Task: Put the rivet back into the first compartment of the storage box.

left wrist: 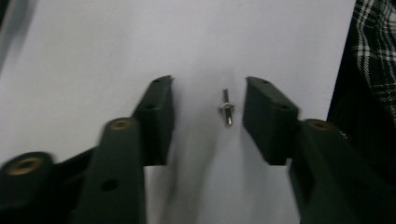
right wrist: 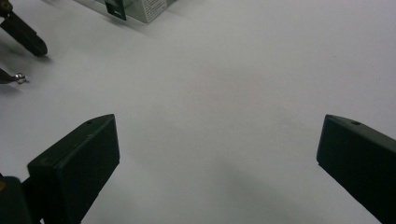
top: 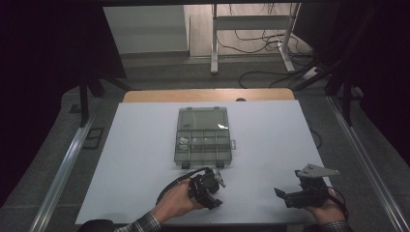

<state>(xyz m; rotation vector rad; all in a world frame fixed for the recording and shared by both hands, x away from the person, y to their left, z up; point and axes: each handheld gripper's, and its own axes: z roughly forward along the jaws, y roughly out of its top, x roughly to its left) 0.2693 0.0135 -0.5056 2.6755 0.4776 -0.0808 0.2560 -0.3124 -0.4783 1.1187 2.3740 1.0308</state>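
Fingers [left wrist: 156, 116] of the left gripper [left wrist: 208, 100] stand partly open at centre frame in the left gripper view, with a small metal screw [left wrist: 226, 107] lying on the white table [left wrist: 93, 56] between them — nearer the right-hand pad, and touching neither. Nothing is gripped yet. The screw looks light, hard and smooth: it will not crush, but I judge it slippery and apt to roll or flick out if the pads meet it off-centre. Its wider collar sits mid-length with a thin pin above, so the best hold is probably across the collar, pads square to its axis and low to the table, with the screw centred in the gap first. In the high view the left gripper [top: 209, 186] sits at lower centre, just below the open, clear box [top: 203, 137] of compartments, some holding small bright parts. The right gripper [top: 295, 195] rests at lower right of that view, well apart from the work; its fingers [right wrist: 84, 154] stand wide — holding nothing, bare table between them.
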